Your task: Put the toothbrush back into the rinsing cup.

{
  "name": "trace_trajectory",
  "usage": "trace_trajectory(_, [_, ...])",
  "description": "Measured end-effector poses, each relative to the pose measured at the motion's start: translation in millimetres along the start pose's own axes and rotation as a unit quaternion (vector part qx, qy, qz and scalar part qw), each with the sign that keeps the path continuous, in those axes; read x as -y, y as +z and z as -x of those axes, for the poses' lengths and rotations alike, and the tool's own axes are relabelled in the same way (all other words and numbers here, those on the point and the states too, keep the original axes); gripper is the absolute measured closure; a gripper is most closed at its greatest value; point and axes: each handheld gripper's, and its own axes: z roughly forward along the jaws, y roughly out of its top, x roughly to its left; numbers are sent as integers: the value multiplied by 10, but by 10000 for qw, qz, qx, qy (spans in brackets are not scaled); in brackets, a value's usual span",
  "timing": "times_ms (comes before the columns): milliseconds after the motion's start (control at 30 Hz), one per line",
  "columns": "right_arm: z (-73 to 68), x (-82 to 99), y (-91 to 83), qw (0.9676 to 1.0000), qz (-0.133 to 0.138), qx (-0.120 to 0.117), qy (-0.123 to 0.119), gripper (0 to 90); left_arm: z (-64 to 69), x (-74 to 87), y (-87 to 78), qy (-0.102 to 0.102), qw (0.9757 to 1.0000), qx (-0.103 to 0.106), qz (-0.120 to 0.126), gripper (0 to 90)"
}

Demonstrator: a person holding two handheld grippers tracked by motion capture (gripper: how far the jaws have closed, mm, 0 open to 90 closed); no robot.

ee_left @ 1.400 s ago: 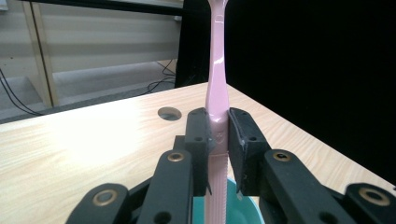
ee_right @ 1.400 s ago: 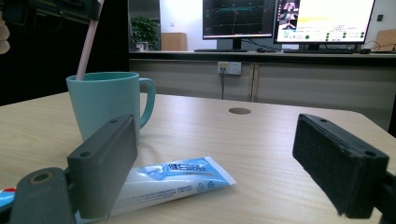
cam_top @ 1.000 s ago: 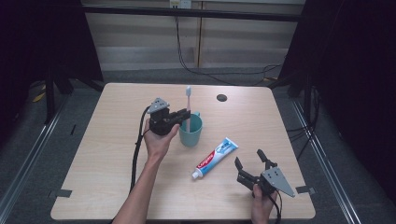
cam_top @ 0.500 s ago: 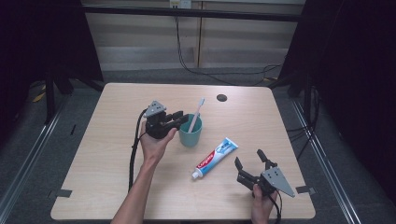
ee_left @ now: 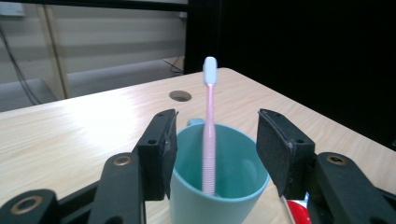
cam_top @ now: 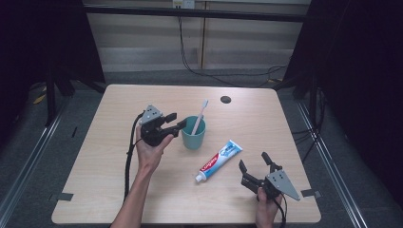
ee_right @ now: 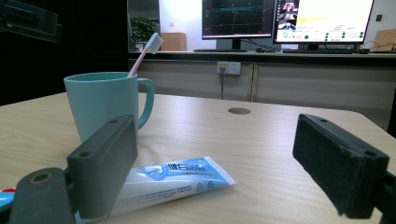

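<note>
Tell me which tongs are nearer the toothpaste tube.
Right. The right tongs sit open just beside the toothpaste tube, near its cap end. The left tongs are farther off, open beside the teal mug holding the toothbrush.

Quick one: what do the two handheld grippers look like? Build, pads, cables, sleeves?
Both are black two-jaw units. The left gripper has a small grey plate on top and a black cable trailing down along the forearm. The right gripper carries a grey three-cornered plate and a black cable at the hand. The jaws end in flat rectangular dark foam pads on arms with brass-coloured pivots. No sleeves show on the forearms.
</note>
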Motion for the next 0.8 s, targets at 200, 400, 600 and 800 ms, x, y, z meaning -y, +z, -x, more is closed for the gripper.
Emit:
trace_trajectory(200, [-2, 0, 0, 10000, 1, 7, 3, 132, -55, 50, -165, -70, 9998, -122, 165, 413])
trace_trajectory(400, [-1, 0, 1, 10000, -3, 10, 0, 132, -141, 139, -358, -80, 9995, -248, 173, 326])
trace_trajectory(600, [-1, 0, 2, 10000, -9, 15, 2, 132, -205, 326, -557, -50, 9987, -468, 170, 237])
trace_trajectory(800, [-2, -1, 3, 10000, -15, 25, 19, 133, -236, 628, -686, -35, 9989, -454, 104, 158])
